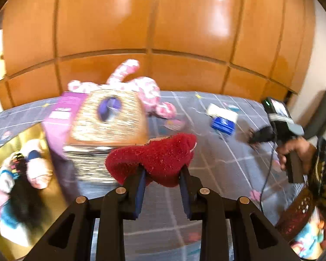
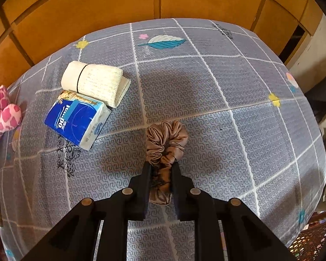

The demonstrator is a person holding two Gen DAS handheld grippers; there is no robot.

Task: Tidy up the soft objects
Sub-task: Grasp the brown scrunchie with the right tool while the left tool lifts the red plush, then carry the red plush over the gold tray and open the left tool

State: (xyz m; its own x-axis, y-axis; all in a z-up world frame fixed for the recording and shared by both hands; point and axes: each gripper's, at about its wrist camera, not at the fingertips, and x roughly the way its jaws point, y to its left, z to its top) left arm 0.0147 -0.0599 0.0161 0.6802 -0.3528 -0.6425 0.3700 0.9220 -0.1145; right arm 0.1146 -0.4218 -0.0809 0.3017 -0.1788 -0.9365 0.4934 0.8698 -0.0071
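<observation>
L tongs (image 1: 163, 174) raised, angled down, clamped on red sock (image 1: 156, 156); R tongs (image 2: 162, 169) steeply down, pinching tan scrunchie (image 2: 165, 143).

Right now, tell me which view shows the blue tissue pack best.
The right wrist view: the blue tissue pack lies close and sharp beside the cream roll. The left wrist view shows it small, blurred and far off.

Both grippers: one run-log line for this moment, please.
left gripper: shut on red fuzzy sock | right gripper: shut on tan scrunchie | bedspread: tissue pack, cream roll
</observation>
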